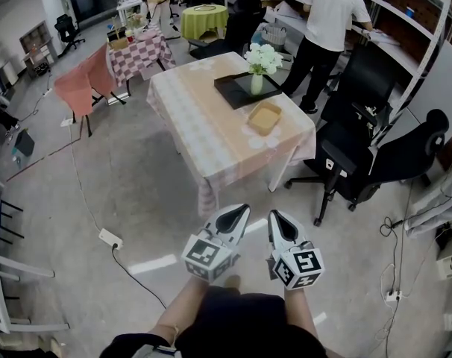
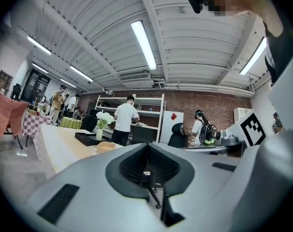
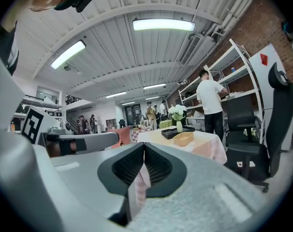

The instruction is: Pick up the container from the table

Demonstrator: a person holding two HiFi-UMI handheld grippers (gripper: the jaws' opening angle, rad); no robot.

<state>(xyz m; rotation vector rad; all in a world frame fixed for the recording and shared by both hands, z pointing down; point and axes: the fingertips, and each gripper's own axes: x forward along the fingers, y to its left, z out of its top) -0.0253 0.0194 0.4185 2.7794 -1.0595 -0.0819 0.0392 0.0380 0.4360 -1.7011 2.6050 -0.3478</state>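
Approach step: container (image 1: 264,117) on table (image 1: 203,136), well apart from left gripper (image 1: 239,210) and right gripper (image 1: 275,216), both pressed together, empty. Next: near table, spread jaws.

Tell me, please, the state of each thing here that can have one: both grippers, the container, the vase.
left gripper: jaws together, holding nothing.
right gripper: jaws together, holding nothing.
container: resting on the table, right way up, looks empty, untouched.
vase: upright on the black tray, holding white flowers.
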